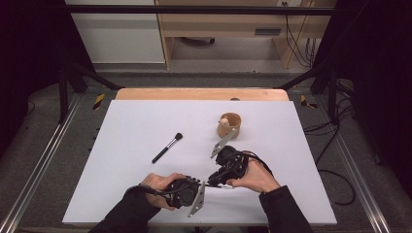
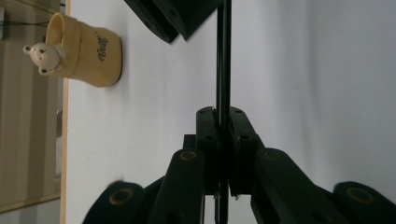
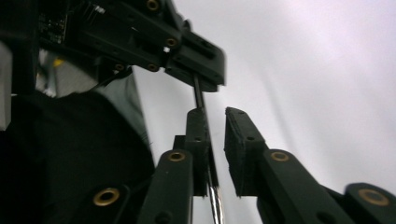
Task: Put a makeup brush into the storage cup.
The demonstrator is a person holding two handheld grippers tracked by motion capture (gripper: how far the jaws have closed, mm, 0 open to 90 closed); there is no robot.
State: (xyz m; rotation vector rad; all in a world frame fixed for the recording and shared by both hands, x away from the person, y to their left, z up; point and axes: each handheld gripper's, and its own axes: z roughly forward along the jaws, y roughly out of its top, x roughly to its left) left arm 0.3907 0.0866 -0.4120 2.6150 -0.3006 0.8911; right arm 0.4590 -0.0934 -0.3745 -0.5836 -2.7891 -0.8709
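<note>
Starting with the high view, you hold both grippers close together at about 6 o'clock on the white table (image 1: 145, 121). The left gripper (image 1: 201, 184) and right gripper (image 1: 213, 182) meet tip to tip, with a thin rod (image 1: 207, 183) bridging them, though it is too fine to make out clearly there. A make-up brush (image 1: 166, 148) with a black handle and a soft dark tuft lies at 10 o'clock from your hands. A tan cup (image 1: 229, 125) stands at 1 o'clock.

In the left gripper view, the left gripper (image 2: 223, 114) is clamped flat on the thin rod (image 2: 224, 70), which is dark, smooth and straight and runs on to 12 o'clock, where the right gripper (image 2: 187, 18) sits. The cup (image 2: 88, 56) looks glazed and rounded, with a small bear figure (image 2: 44, 56) on its rim. A hard, slick shaft in flat pads may swivel or slide if you twist your wrist.

In the right gripper view, the right gripper (image 3: 215, 116) stands narrowly parted. The rod (image 3: 200, 95) lies along one pad and the other pad is clear of it. Its near end (image 3: 215, 200) shines like metal. The left gripper (image 3: 196, 56) grips it at 11 o'clock.

The risk, as I judge it, is closing off-centre: the rod could skate off the pad's edge or get levered against the left grip and bend or drop. Letting go on the left before the right pinch is firm would drop it onto the table.
</note>
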